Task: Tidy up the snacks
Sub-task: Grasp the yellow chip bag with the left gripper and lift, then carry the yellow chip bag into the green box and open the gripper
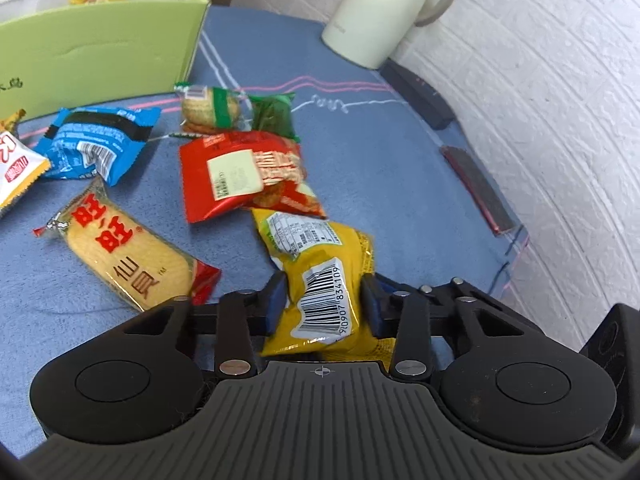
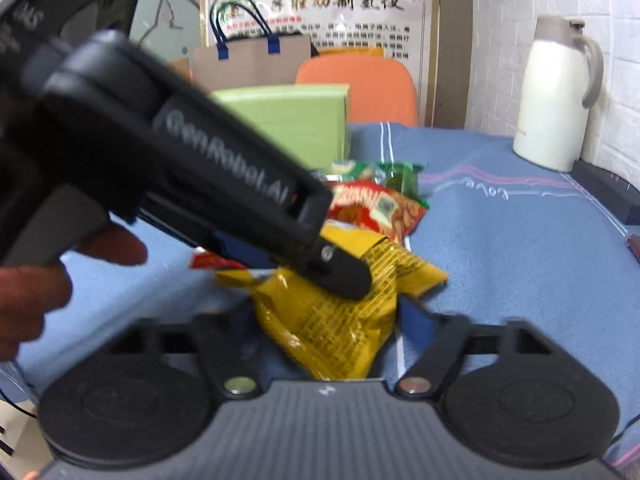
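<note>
While both grippers bracket the yellow snack packet (image 1: pixel 324 280), left gripper (image 1: pixel 325 304) jaws clamp it; right gripper (image 2: pixel 328 332) jaws flank it, contact unclear. Next: lift toward the green box (image 1: pixel 100 48) at the worktop's far edge.

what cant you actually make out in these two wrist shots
- Green box contents: left wrist view, its wall hides all but a yellow scrap.
- White-and-red packet: left wrist view, cut off by the left edge.
- Left gripper pads on the yellow packet: contact unclear in the left wrist view.
- Right gripper: right wrist view, blurred; its left finger is hidden behind the other gripper.
- Poster text: right wrist view, too small.
</note>
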